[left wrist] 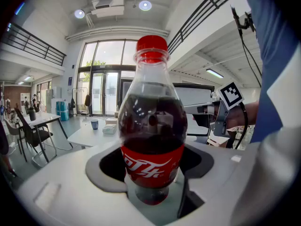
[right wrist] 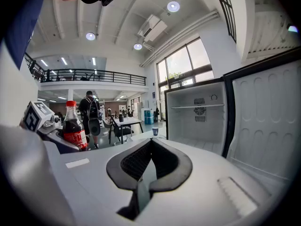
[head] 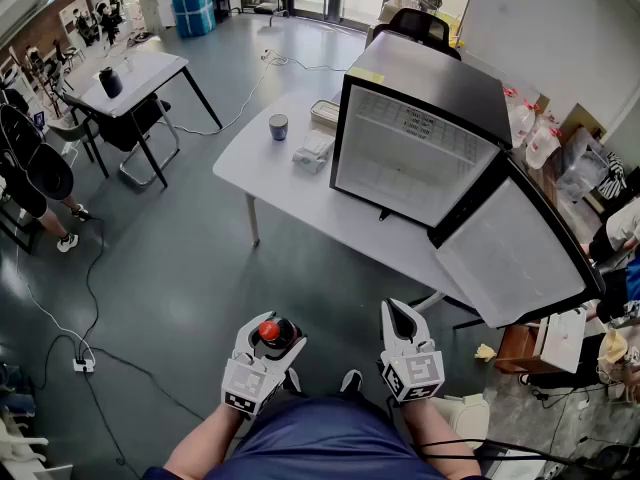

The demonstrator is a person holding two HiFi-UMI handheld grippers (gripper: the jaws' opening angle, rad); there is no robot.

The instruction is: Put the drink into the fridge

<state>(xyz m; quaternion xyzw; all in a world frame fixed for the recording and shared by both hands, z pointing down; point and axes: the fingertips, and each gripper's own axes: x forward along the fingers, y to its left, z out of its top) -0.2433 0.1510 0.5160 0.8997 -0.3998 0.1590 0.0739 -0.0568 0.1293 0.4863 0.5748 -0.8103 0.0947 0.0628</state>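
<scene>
Cola bottle (left wrist: 152, 126): upright, red cap on, red label, dark liquid up to approx. the shoulder. Seated between the jaws of the L gripper (head: 272, 340); jaws stand wide and pinch the bottle at label height, one per side. In the head view only the red cap and dark shoulder show (head: 269, 329), low in the picture, just in front of the person's torso and well apart from the fridge (head: 415, 153). The bottle is not in the fridge.

R gripper (head: 404, 318): just beside the L gripper, at approx. the same height. Jaws pressed together, tips meeting, nothing between them. The R gripper view also shows the bottle (right wrist: 73, 126) at far left.

The fridge is a small black unit with a white interior, and stands on the right part of a white table (head: 262, 173). The fridge door (head: 510, 253) is swung open to the right, white inner liner facing the person. The R gripper view looks into the open compartment (right wrist: 197, 117), with one shelf line visible near the top.

On the table, left of the fridge: a cup (head: 278, 126) and a white box (head: 313, 148), both apart from the fridge.
</scene>
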